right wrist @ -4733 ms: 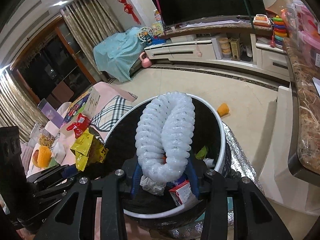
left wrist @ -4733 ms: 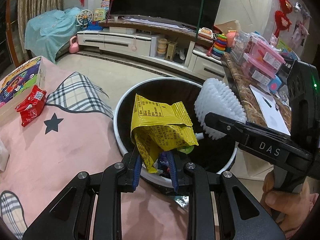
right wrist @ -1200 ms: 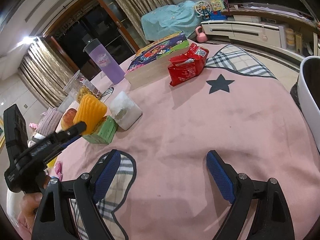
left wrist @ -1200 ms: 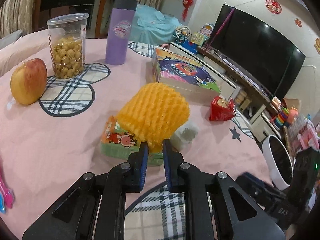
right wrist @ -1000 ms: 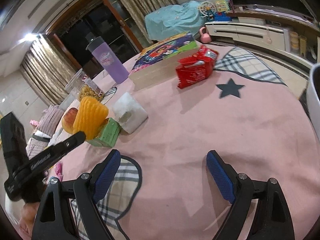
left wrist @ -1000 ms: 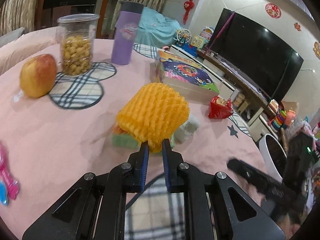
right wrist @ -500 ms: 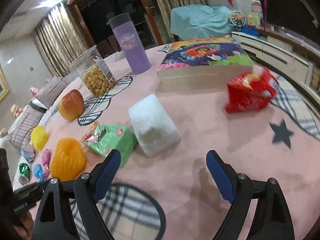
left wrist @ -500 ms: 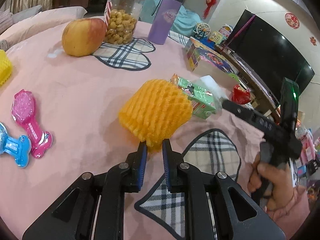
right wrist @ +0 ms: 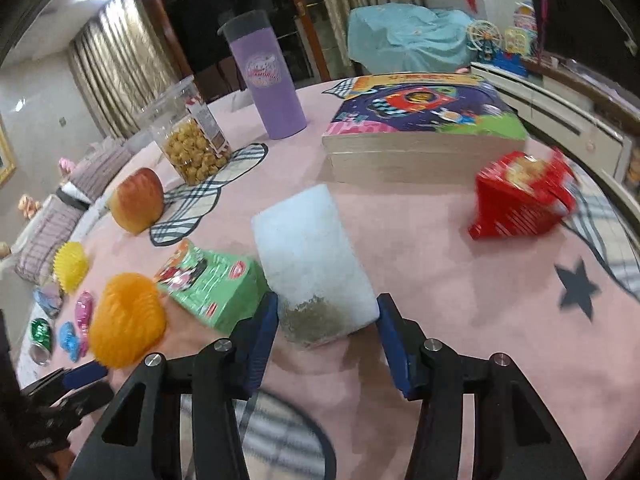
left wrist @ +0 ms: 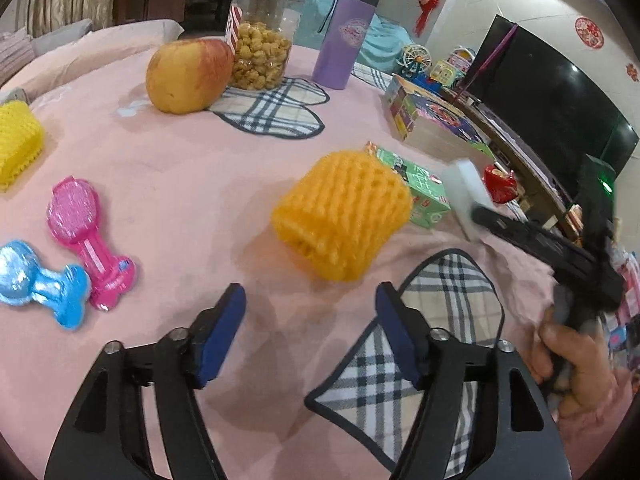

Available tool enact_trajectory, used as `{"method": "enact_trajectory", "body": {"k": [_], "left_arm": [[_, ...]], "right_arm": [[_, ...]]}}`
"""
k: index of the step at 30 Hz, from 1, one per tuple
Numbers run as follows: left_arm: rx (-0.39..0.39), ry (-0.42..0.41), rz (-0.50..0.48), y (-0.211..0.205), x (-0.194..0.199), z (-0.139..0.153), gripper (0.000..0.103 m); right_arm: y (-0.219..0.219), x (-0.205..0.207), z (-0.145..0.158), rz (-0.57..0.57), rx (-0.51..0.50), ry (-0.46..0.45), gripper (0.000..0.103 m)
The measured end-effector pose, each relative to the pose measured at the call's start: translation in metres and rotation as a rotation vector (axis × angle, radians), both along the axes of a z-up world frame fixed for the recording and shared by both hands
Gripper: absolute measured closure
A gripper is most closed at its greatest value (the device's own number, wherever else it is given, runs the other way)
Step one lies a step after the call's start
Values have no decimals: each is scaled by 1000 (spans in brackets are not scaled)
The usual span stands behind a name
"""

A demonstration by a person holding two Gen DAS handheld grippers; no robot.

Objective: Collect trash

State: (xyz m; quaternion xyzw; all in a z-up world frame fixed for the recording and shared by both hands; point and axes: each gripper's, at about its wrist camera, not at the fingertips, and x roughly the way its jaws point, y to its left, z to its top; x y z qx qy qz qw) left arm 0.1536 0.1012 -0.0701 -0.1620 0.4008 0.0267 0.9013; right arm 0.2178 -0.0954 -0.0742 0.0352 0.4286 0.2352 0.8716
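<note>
Right gripper (right wrist: pixel 324 330): jaws have just been closing and now straddle the near end of the white foam block (right wrist: pixel 310 258). The pads sit at its two lower corners with a sliver of gap on the right side, so contact looks not quite made; I count it as not yet clamped.

Block, judged by look: light, soft, compressible, with a matt surface that should not slip. The near end carries a dark, crumbly stain and may be weaker there. Better to take hold across the short width a little further up the clean white body.

Left gripper (left wrist: pixel 310 320): jaws have just been opening and stand wide with nothing between them. The orange foam net (left wrist: pixel 342 216) lies free on the pink cloth (left wrist: pixel 180 184), just beyond the tips. It is very light, springy and open-meshed, so it crushes flat and can catch on a pad. Pinch one rim edge.

Places relative to the block:
- green packet (right wrist: pixel 210 286) touches its left side
- net lies further left
- red wrapper (right wrist: pixel 522 200) lies well to the right
- book (right wrist: pixel 424 136) lies behind

Hard to read — no bin shows in either view. The red wrapper is motion-blurred. The block's far end is cut by the right gripper in the left view. Small items at the far left are too small to name.
</note>
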Motion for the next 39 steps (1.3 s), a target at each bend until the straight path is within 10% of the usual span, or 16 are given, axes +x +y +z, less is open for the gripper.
{"method": "enact_trajectory", "body": {"k": [16,22,24,39], "left_arm": [[78,-40,-53,2,43,0,29],[85,-48,-92,-9,39,2,63],[72,-46,-97,-12,35,2,69],[37,-78,-243,-94,10,20,76]], "right_arm": [[-13,-43,2,-26,-29,-27,28],[-5,-38,-3,8,-81,-32,31],[-5,-39,-3,3,-85,-29,50],[-64,-89,28,-97,56,-56,50]]}}
